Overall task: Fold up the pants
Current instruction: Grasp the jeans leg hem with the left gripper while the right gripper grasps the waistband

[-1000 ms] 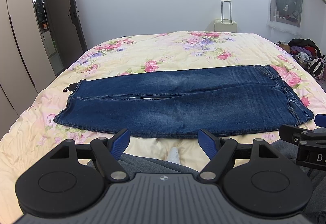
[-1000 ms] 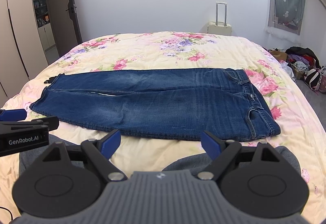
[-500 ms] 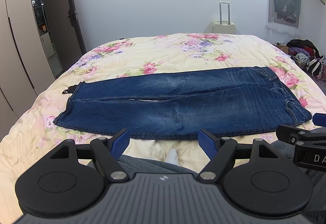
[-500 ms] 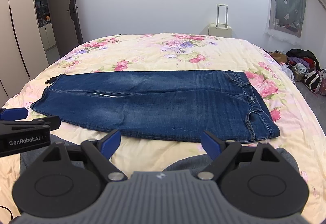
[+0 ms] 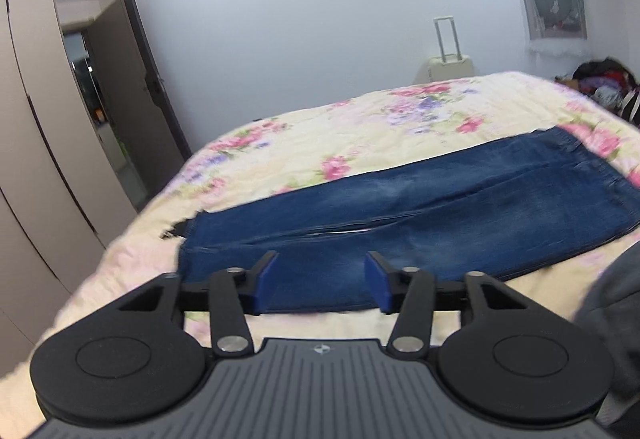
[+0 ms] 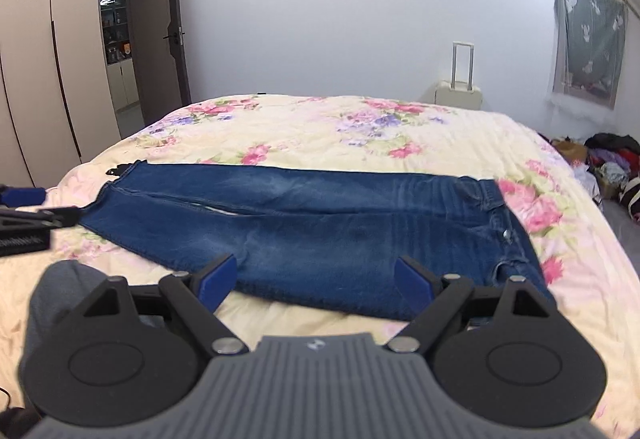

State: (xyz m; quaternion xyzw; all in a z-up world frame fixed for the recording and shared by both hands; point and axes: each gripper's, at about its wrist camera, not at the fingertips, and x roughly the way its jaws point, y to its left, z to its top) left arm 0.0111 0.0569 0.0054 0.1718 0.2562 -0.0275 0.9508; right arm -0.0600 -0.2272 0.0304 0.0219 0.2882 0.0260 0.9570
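Blue jeans (image 5: 420, 215) lie flat across the flowered bedspread (image 5: 360, 127), folded lengthwise, with the hems at the left and the waist at the right. My left gripper (image 5: 320, 285) hovers over the near edge of the leg end. Its jaws are closing, and nothing is between the blue pads (image 5: 264, 281). In the right wrist view the jeans (image 6: 320, 231) show the waist button on the right. My right gripper (image 6: 316, 281) stands open above the near edge towards the waist, holding nothing. A blue finger of the left gripper (image 6: 24, 195) shows at that view's left edge.
A cream suitcase (image 6: 460, 95) stands past the far side of the bed. A wardrobe (image 5: 36, 159) and an open door (image 6: 160, 39) are at the left. Clothes are piled on the floor (image 6: 612, 159) at the right. The person's grey-clad knee (image 6: 60, 279) lies near the bed's front edge.
The left gripper's jaws have narrowed. It has swung left towards the leg end and rolled, which tilts the view. The right gripper has moved a little closer to the jeans.
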